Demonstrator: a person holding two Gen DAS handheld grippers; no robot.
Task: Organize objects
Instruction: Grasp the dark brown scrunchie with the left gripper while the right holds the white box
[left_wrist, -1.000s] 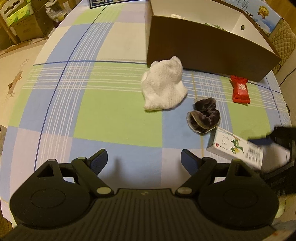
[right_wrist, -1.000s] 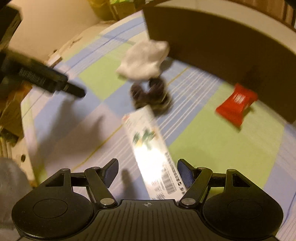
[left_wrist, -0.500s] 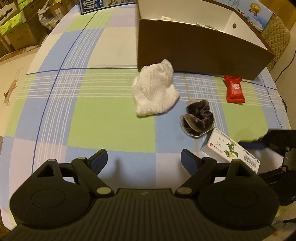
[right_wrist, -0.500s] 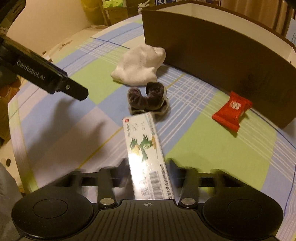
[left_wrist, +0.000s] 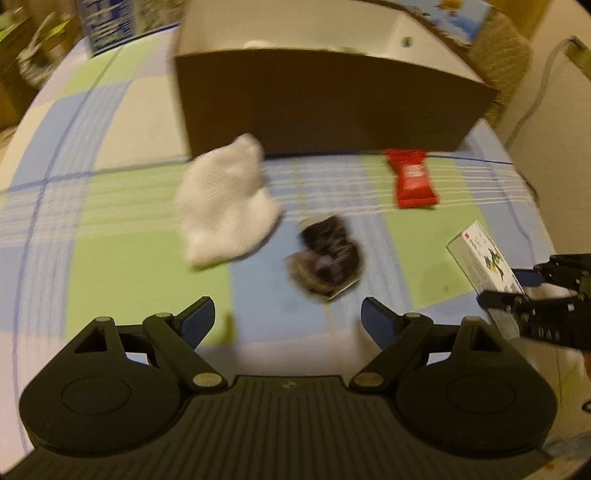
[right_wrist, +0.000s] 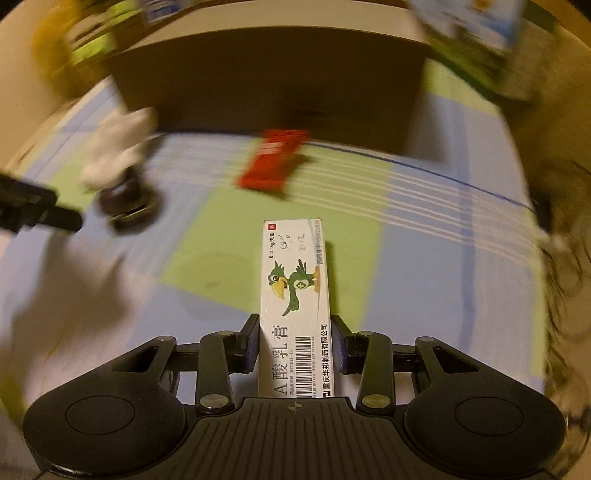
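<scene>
My right gripper is shut on a long white carton with a green bird print, lifted off the checked cloth and pointing toward the brown cardboard box. The same carton shows at the right edge of the left wrist view, held in the right gripper. My left gripper hangs open over the cloth with nothing between its fingers. Just beyond it lie a dark scrunchie, a white sock and a red snack packet.
The open cardboard box stands at the back of the table, its near wall facing me, with the sock and packet close against it. A blue printed carton sits at the far left. The table's rounded edge curves past on both sides.
The right gripper closed on the bird carton, lifted it and swung right toward the box front. The left gripper shifted right, so the scrunchie now lies straight ahead of it.
</scene>
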